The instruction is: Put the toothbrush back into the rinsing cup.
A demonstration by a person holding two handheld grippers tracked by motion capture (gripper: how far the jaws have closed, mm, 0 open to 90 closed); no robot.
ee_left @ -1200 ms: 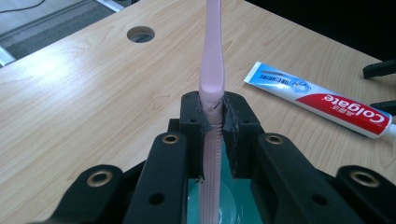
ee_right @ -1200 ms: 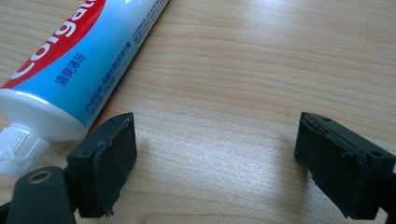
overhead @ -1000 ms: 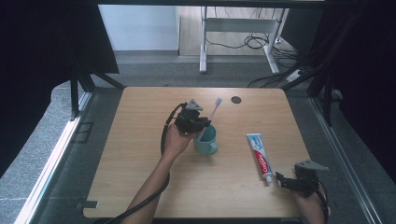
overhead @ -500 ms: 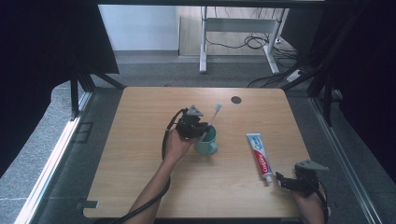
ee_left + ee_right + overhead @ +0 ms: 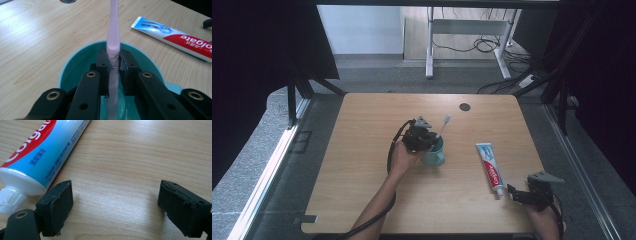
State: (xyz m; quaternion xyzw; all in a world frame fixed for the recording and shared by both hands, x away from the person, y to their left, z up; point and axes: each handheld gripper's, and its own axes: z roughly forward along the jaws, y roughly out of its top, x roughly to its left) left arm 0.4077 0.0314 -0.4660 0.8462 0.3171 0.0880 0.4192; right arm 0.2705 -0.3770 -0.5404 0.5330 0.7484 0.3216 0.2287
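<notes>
The toothpaste tube [image 5: 175, 33] carries the brand name "Colgate" in white letters on its red field, readable in the left gripper view and partly, as "Colga", in the right gripper view. On its blue part stand small Chinese characters, "清爽薄荷" [image 5: 38, 157], beside lines of print too small to read.

Left of the teal cup [image 5: 434, 152] you have bare table [image 5: 357, 150] — to its right the toothpaste tube [image 5: 490, 168] lies across your path.
</notes>
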